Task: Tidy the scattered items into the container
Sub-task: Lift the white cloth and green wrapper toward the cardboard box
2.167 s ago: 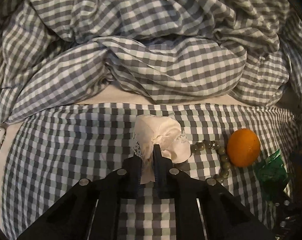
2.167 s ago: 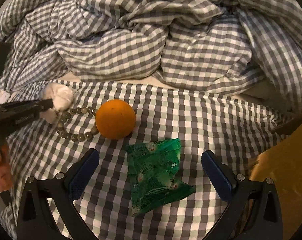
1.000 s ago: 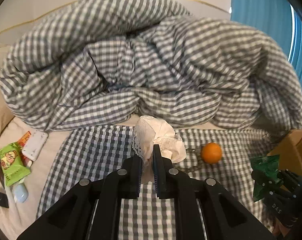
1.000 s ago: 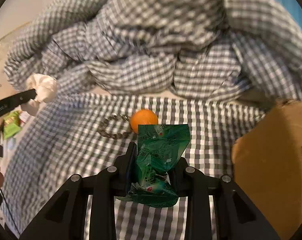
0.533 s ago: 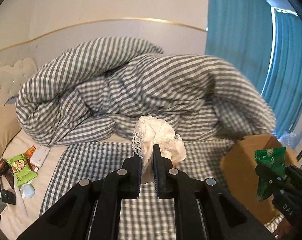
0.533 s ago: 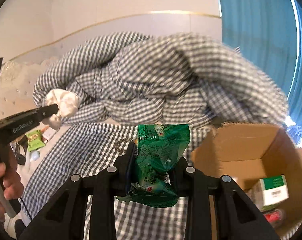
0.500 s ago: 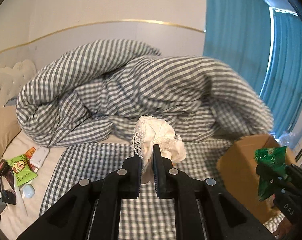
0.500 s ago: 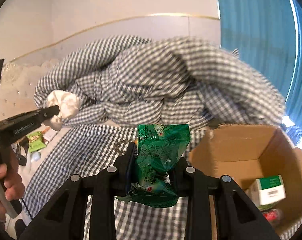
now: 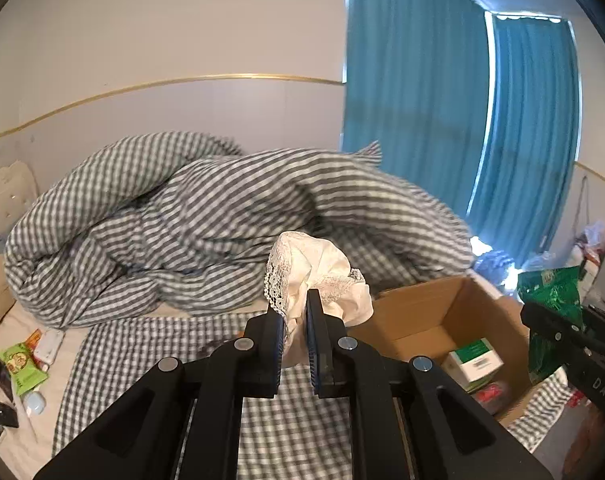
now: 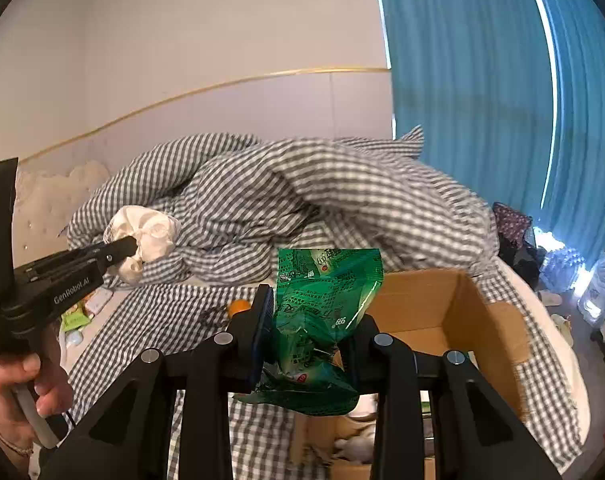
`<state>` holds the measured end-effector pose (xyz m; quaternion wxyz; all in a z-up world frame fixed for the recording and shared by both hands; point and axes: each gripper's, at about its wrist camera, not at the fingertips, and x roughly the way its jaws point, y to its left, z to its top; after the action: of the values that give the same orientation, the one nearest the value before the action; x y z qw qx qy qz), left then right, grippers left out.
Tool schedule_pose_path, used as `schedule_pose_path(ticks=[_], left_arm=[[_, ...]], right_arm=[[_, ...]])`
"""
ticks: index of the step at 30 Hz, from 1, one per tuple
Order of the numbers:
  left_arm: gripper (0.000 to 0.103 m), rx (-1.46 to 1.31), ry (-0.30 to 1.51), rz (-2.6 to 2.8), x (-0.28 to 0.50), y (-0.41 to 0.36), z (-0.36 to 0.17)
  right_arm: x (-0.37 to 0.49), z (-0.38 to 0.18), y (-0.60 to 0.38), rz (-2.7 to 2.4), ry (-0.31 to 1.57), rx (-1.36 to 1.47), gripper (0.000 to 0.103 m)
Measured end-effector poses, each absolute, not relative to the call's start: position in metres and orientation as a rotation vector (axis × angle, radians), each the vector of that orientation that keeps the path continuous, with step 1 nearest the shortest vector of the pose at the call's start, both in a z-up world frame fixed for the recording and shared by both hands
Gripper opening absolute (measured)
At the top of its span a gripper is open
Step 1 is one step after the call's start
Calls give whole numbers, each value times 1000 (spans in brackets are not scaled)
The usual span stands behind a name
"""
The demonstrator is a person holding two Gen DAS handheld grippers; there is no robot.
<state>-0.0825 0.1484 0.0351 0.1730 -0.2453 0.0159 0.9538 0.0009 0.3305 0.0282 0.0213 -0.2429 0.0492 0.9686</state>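
A bunched white lace cloth (image 9: 320, 276) is clamped in the left tongs (image 9: 294, 330), and a green foil packet (image 10: 318, 316) in the right tongs (image 10: 306, 324), above the bed. The carry step is judged under way; next, each load is to be released over the open cardboard box (image 10: 474, 320) at the bed's right edge.

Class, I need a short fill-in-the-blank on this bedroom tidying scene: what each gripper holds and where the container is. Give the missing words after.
1. The left gripper is shut on a white lace-edged ____.
2. The right gripper grips a crinkled packet coloured ____.
3. The container is an open ____ box on the bed.
4. The curtains behind the checked duvet are ____.

Missing words: cloth; green; cardboard; blue
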Motion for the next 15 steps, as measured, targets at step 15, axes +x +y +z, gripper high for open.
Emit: schedule_pose_path(ticks=[15], left_arm=[[10,-625,61,2583,-59,240,59]], right_arm=[[31,43,412,2888,138,-718,31]])
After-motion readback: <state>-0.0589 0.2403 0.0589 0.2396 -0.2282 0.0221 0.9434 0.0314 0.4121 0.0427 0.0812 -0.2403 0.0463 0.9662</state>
